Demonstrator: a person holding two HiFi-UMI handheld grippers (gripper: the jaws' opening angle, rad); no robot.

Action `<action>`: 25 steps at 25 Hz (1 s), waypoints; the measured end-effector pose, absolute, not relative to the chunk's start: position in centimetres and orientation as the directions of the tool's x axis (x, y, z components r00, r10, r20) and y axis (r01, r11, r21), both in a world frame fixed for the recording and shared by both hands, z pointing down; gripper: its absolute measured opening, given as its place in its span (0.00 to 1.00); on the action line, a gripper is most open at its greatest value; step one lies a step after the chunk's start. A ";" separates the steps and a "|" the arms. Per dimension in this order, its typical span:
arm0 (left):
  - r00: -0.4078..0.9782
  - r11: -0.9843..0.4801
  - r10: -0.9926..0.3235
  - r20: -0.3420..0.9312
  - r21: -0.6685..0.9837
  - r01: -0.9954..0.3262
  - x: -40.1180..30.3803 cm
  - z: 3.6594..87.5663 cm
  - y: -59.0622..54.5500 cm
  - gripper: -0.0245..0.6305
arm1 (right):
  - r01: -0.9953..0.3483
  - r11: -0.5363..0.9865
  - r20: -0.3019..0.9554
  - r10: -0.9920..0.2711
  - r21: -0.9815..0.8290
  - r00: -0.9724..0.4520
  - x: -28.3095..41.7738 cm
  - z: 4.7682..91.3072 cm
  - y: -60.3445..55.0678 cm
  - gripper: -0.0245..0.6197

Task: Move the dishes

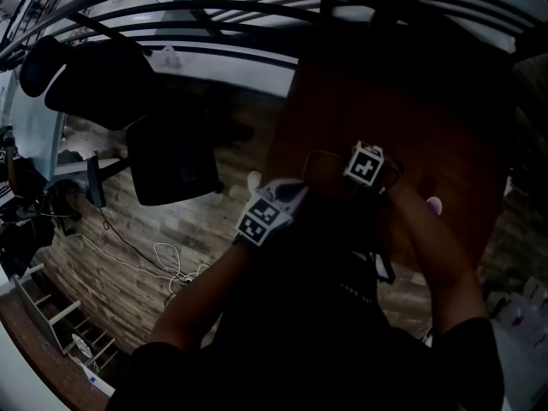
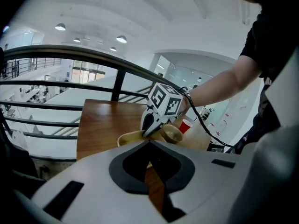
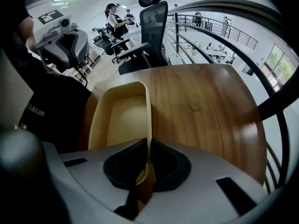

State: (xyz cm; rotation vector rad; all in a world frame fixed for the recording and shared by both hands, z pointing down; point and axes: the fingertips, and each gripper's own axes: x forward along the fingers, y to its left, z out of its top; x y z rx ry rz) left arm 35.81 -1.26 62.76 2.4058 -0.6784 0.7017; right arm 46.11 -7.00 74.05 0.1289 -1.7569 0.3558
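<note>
Yellow dish (image 3: 122,120) pinched by its thin side wall, over the near part of the wooden table (image 3: 205,106)

The right gripper (image 3: 148,148) is clamped on the rim and aims steeply down at the tabletop. The person's forearm comes in from the right in the head view. The left gripper (image 2: 150,146) sits lower and flatter, looking across the table. Its jaws are drawn together right at the dish's near edge, but it's hard to say if they actually pinch it. Can't tell if the base touches the wood yet. Best bet is a slow, level descent, because a one-wall grip probably lets the dish tip. The base should land flat before the clamp lets go, and it needs to stay clear of the tan bowl (image 2: 171,133) and red cup (image 2: 186,125) just beyond.
</note>
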 end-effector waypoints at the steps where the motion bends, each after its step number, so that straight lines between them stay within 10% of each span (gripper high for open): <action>1: 0.738 -0.728 -0.307 0.600 0.351 -0.588 35.8 62.9 -1.3 0.02 | -0.279 0.946 0.970 0.105 -0.165 -0.218 46.0 74.2 -7.1 0.06; 25: 0.747 -0.731 -0.288 0.599 0.367 -0.575 35.1 62.6 -0.7 0.02 | -0.303 0.942 0.963 0.062 -0.143 -0.263 45.7 72.6 -7.6 0.17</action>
